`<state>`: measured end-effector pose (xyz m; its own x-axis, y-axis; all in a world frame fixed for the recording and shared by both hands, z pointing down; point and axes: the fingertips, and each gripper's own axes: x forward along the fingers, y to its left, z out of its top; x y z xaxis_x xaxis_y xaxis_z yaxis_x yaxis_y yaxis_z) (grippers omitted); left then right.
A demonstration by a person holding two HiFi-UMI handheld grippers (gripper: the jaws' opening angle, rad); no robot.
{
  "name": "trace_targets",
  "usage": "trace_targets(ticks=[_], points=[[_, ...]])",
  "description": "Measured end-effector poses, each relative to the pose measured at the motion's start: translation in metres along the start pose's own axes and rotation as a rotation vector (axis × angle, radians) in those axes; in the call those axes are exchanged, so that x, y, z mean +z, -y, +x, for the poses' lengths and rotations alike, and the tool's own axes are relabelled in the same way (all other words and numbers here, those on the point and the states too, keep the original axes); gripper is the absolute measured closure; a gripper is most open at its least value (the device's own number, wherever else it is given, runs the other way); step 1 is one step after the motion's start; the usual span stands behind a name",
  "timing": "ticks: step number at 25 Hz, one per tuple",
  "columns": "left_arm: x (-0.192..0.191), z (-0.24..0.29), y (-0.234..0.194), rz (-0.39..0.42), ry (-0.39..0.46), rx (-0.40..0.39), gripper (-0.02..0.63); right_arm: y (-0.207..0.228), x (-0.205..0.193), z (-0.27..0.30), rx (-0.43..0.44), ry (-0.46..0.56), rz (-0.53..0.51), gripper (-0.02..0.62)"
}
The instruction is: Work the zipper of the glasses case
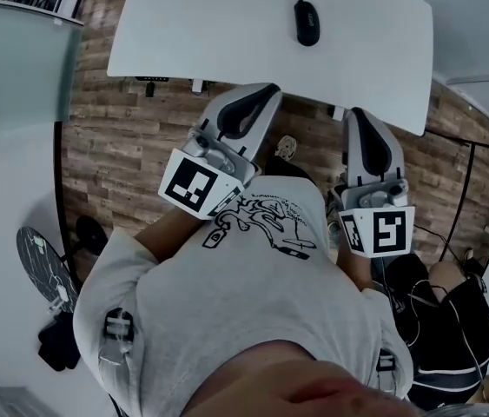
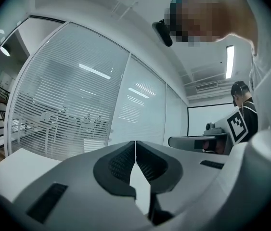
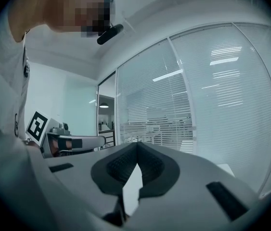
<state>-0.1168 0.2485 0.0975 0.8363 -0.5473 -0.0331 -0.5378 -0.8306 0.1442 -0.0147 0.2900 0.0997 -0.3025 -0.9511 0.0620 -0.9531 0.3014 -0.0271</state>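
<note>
**Head view.** We look steeply down over a person's chest in a white T-shirt (image 1: 253, 294) with a black drawing on it. The glasses case (image 1: 307, 20), a dark oblong shape, lies alone on a white bench (image 1: 227, 33) at the top of the frame. Its zipper is too small for us to make out. Below the bench is a wooden plank floor (image 1: 122, 137). The left gripper (image 1: 266, 92) is at centre left and the right gripper (image 1: 359, 118) at centre right. Both are held close to the chest with their tips pointing up toward the bench edge, well apart from the case. Each carries a marker cube (image 1: 196, 185) at its near end. A second person (image 1: 448, 320) in dark clothes is at the lower right.

**Left gripper view.** We see the left gripper (image 2: 135, 146) with its dark ribbed pads pressed together at the tip and nothing between them. Behind it, a glass wall (image 2: 77, 105) with blinds fills the left and middle of the frame. The right gripper (image 2: 198, 141) shows at the right edge, with the dark-clothed person just above it.

**Right gripper view.** The right gripper (image 3: 136, 146) is likewise pressed together and holds nothing. The glass wall with blinds (image 3: 212, 105) fills the right of the frame. At the lower left we see the left gripper (image 3: 72, 141) lying sideways, its marker cube beside it.
</note>
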Motion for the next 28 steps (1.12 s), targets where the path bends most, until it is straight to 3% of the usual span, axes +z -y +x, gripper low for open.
trace_targets(ticks=[12, 28], points=[[-0.01, 0.066, -0.01, -0.015, -0.015, 0.059, 0.584, 0.078, -0.006, 0.02, 0.015, -0.024, -0.01, 0.591], [-0.021, 0.115, -0.062, -0.023, -0.058, 0.062, 0.584, 0.115, -0.017, 0.081, 0.028, -0.054, -0.02, 0.591]])
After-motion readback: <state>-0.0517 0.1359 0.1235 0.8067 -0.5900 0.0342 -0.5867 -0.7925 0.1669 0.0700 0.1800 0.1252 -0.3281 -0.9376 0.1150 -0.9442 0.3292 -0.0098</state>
